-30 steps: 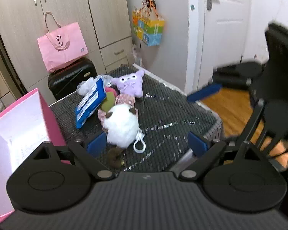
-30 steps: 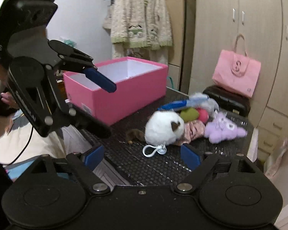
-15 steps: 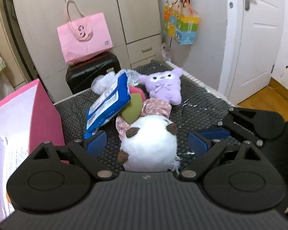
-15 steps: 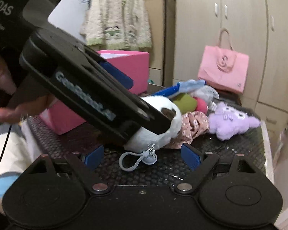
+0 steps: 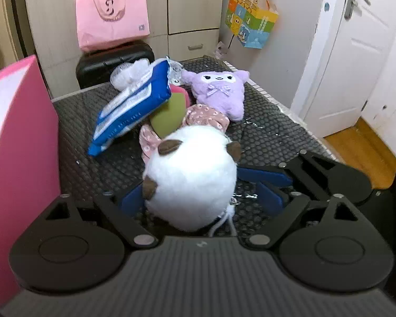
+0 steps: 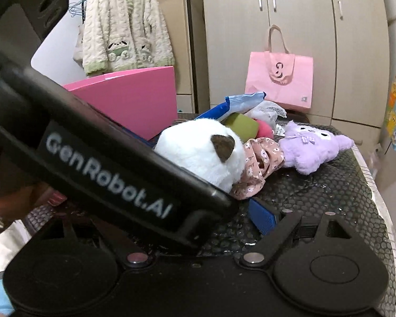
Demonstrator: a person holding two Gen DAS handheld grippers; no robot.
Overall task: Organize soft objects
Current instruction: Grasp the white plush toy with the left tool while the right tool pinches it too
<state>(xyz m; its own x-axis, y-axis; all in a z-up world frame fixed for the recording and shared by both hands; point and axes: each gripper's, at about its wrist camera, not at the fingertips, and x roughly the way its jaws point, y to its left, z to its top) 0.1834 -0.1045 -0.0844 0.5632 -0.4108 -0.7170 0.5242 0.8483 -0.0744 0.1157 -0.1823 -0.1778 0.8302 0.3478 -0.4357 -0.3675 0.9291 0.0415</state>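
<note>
White plush point(image 5: 190, 182) between hand-held gripper point(image 5: 202, 200) (left)

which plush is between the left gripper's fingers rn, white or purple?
The white round plush with brown ears, flanked by the left gripper. The purple plush lies farther back.

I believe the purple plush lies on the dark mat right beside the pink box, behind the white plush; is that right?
Not quite: the purple plush lies on the dark mat far from the pink box, behind the white plush. The left wrist view shows it.
</note>
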